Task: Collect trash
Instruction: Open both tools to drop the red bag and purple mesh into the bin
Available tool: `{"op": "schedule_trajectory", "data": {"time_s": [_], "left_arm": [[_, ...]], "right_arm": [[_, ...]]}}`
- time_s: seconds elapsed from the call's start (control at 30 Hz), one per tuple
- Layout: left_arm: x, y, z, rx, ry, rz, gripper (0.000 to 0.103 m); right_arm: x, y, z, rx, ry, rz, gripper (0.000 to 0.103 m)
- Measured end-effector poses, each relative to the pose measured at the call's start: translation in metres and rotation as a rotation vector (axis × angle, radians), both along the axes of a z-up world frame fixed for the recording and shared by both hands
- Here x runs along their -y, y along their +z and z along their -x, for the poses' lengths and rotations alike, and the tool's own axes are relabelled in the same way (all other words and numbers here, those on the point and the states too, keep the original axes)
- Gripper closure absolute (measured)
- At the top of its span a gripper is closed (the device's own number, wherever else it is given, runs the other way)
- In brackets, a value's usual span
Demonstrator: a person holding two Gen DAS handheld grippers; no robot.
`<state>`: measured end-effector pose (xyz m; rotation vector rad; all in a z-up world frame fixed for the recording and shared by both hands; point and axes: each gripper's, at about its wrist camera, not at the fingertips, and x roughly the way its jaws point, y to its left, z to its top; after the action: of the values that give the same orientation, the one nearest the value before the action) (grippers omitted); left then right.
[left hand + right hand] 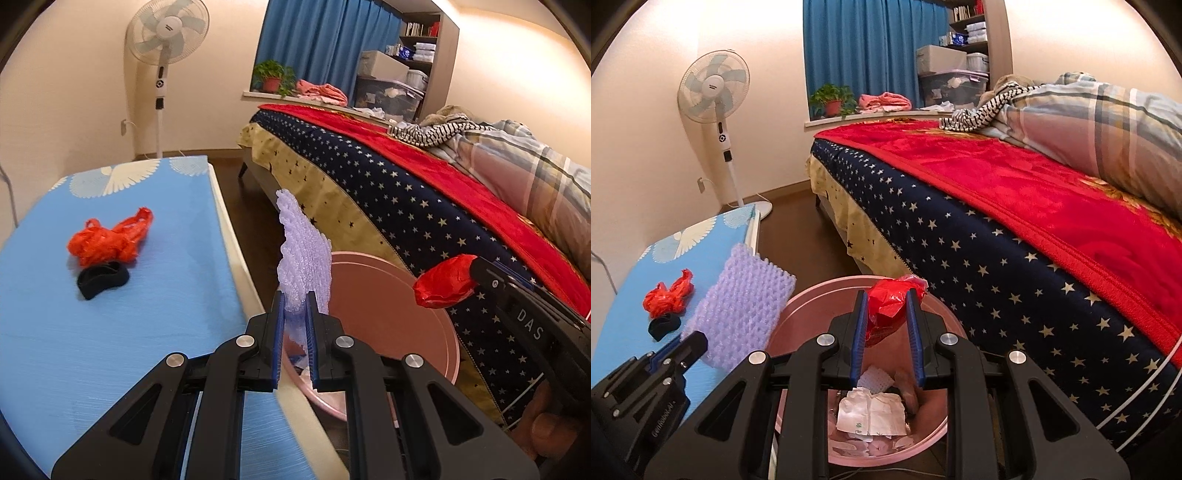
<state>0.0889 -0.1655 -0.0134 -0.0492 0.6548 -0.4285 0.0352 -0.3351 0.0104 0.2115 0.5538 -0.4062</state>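
Note:
My left gripper (295, 299) is shut on a purple foam net sleeve (304, 254), held upright over the edge of the blue-topped table (110, 332); the sleeve also shows in the right wrist view (746, 310). My right gripper (886, 295) is shut on a red plastic bag (890, 302), held above the pink trash bin (812, 299); the bag also shows in the left wrist view (443, 284). The bin (388, 317) holds white paper scraps (871, 410). An orange-red bag (110, 240) and a black band (103, 278) lie on the table.
A bed (1015, 258) with a star-patterned side and red blanket stands close to the right of the bin. A standing fan (166, 55) is by the far wall. Dark floor (243, 192) runs between table and bed.

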Motion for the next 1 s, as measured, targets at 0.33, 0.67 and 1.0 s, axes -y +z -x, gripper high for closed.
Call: {"op": "schedule_trajectory", "data": {"time_s": [0.33, 0.67, 1.0], "left_arm": [[0.02, -0.013, -0.006, -0.035, -0.053, 0.0, 0.073], [0.007, -0.007, -0.004, -0.028, -0.034, 0.011, 0.073], [-0.02, 0.007, 0.004, -0.003, 0.001, 0.026, 0.073]], "right_arm": [[0.009, -0.012, -0.007, -0.042, -0.034, -0.03, 0.063], [0.006, -0.008, -0.001, -0.033, -0.031, -0.025, 0.063], [-0.005, 0.003, 0.012, -0.011, -0.004, -0.016, 0.062]]}}
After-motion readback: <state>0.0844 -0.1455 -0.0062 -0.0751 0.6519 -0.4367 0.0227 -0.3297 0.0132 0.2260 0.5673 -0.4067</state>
